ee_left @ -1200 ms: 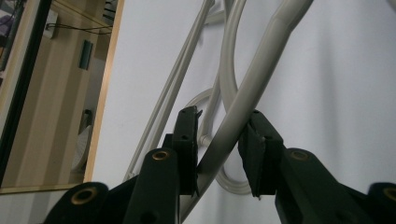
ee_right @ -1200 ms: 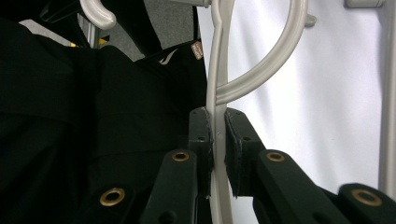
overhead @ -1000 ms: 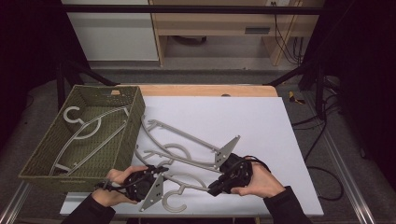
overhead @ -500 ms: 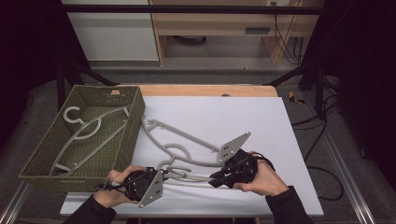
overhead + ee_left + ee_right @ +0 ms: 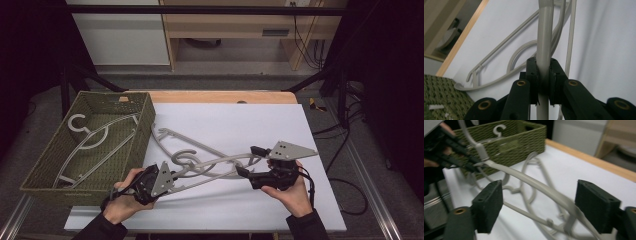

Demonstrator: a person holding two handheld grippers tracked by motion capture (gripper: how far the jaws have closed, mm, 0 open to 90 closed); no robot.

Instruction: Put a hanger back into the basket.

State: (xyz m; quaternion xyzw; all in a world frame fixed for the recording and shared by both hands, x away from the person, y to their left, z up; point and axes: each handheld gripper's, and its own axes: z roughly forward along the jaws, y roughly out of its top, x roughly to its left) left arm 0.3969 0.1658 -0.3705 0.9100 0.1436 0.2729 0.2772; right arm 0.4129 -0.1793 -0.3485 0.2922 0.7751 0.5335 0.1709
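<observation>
**Hanger gripped at one end, let go at the other**

Hanger (image 5: 210, 167), grey plastic, stretches low over the white table (image 5: 310, 135) between the two hands, near the front edge. The left gripper (image 5: 159, 179) has its jaws clamped tight on one end of it; in the left gripper view the grey bar (image 5: 544, 50) runs straight up from between the black pads (image 5: 532, 75), which press on it from both sides. The right gripper (image 5: 248, 161) stands at the other end with its jaws wide apart. They have just been opening, and in the right gripper view the hanger's arm (image 5: 541, 188) passes through the gap between the two pads (image 5: 489, 203) without either one touching it. From above, that end of the hanger lies right at the spread jaws.

A second grey hanger (image 5: 172, 137) lies flat on the table beneath and behind the first, its end close to the woven green basket (image 5: 47, 170) at the table's left. Inside the basket rests another hanger (image 5: 95, 137), hook toward the far wall. The person's left hand (image 5: 122, 200) sits just beside the basket's near corner.
</observation>
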